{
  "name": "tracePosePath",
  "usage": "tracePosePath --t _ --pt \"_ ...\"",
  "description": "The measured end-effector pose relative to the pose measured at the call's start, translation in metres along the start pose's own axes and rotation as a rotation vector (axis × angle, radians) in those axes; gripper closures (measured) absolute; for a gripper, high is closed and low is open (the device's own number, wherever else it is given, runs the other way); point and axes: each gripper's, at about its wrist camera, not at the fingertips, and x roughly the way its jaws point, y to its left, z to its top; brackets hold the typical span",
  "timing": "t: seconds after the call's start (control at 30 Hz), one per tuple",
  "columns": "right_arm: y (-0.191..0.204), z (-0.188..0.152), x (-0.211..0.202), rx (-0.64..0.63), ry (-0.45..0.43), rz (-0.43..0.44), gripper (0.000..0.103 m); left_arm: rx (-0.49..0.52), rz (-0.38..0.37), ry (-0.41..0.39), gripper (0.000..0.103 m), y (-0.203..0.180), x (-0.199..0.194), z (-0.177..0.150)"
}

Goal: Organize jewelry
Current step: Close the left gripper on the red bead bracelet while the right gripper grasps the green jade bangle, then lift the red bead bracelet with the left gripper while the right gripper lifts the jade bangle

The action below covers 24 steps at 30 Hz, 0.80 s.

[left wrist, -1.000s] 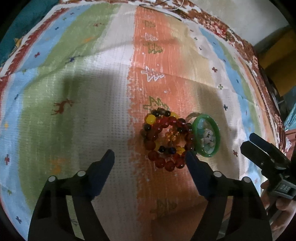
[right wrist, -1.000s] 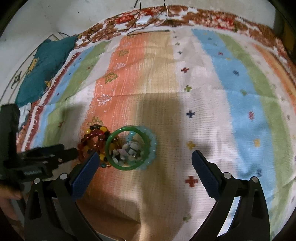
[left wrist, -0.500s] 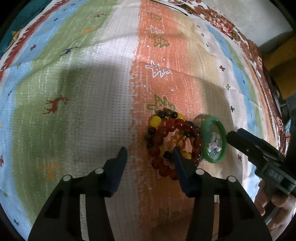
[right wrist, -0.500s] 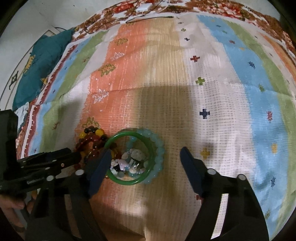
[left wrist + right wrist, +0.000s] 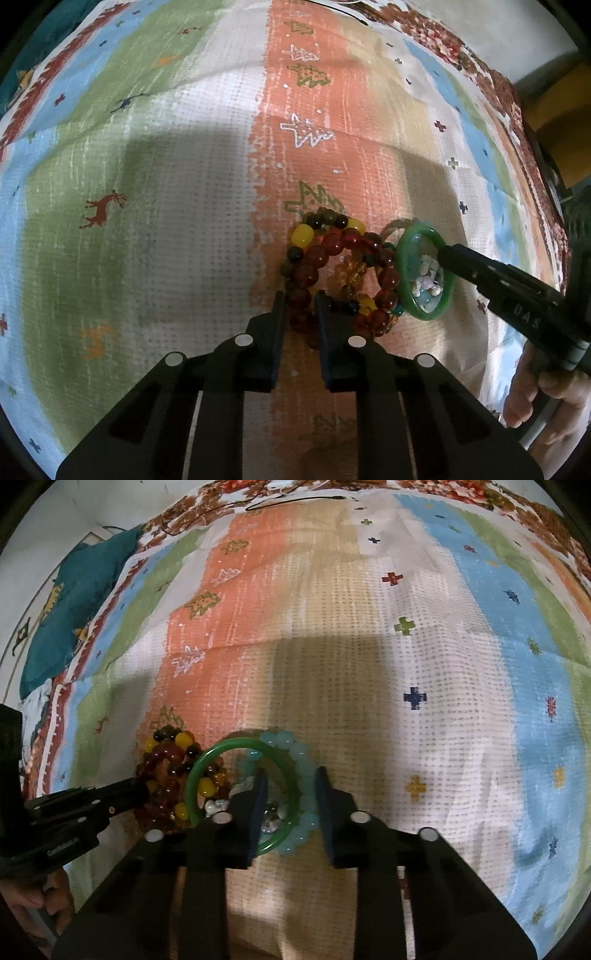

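A pile of red, amber and yellow bead bracelets (image 5: pixel 332 269) lies on the striped cloth, also seen in the right wrist view (image 5: pixel 166 775). Beside it lie a green bangle (image 5: pixel 424 273), a pale blue bead bracelet (image 5: pixel 303 768) and small pale stones (image 5: pixel 424 284). My left gripper (image 5: pixel 300 306) is shut on the near edge of the red bead bracelets. My right gripper (image 5: pixel 290 786) has closed around the right side of the green bangle (image 5: pixel 236 746) and the blue bracelet; one finger (image 5: pixel 255 805) stands inside the ring.
The striped patterned cloth (image 5: pixel 184 184) covers the whole surface. A teal cloth (image 5: pixel 70 602) lies at the far left edge. A thin dark cord (image 5: pixel 295 500) lies at the far edge.
Both grippers moved down onto the jewelry and closed: the left onto the red bead bracelets, the right around the bangle and blue bracelet.
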Motion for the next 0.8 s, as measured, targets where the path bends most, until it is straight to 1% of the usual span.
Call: tracePosePath --t 0.13,0.17,0.2,0.47,0.8 --pt "0.002 -0.001 -0.001 -0.022 -0.001 -0.014 0.088 0.003 0.004 -0.003 0.09 0.0 -0.002 0.0" --pt "0.003 -0.001 -0.001 -0.028 -0.002 -0.012 0.093 0.006 0.004 -0.005 0.09 -0.001 -0.002 -0.001" --pt "0.003 -0.001 -0.002 -0.03 -0.002 -0.014 0.095 0.012 0.007 -0.007 0.09 -0.002 -0.003 -0.001" --pt "0.004 -0.003 -0.008 -0.044 -0.015 -0.023 0.096 0.028 0.008 -0.041 0.09 -0.004 -0.017 0.001" --pt "0.005 -0.009 -0.03 -0.064 -0.057 -0.034 0.096 0.063 -0.009 -0.094 0.09 -0.02 -0.038 0.0"
